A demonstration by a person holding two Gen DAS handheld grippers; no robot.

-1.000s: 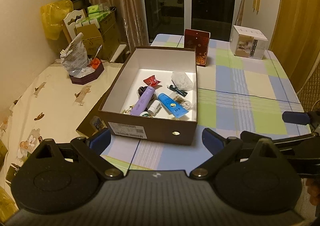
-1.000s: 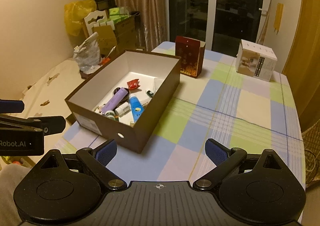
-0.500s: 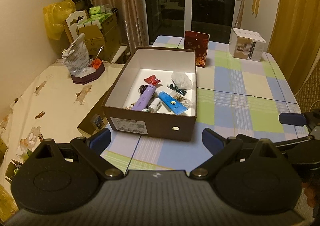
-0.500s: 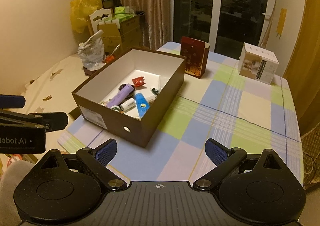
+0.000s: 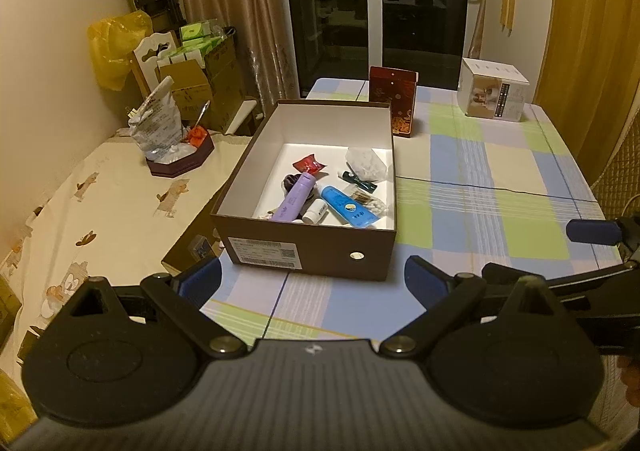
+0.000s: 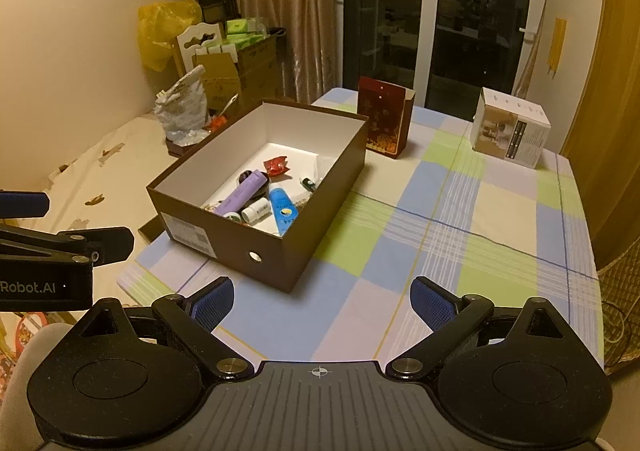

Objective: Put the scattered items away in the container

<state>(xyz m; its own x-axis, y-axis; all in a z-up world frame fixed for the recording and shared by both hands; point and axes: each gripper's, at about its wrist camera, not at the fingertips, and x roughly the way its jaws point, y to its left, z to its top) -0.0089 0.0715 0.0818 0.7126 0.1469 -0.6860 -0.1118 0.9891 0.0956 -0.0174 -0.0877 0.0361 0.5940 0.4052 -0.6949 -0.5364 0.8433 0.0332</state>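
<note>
In box (image 5: 312,251), purple tube (image 5: 295,199) lengthwise.

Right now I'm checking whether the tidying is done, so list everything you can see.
shoebox: 1, brown, on the checked tablecloth
purple tube: 1, in the shoebox
blue tube: 1, in the shoebox
red packet: 1, in the shoebox
small white bottle: 1, in the shoebox
clear crumpled bag: 1, in the shoebox
red gift box: 1, behind the shoebox
white carton: 1, far right corner of the table
checked tablecloth: 1, blue, green and cream
left gripper: open, empty
right gripper: open, empty
</note>
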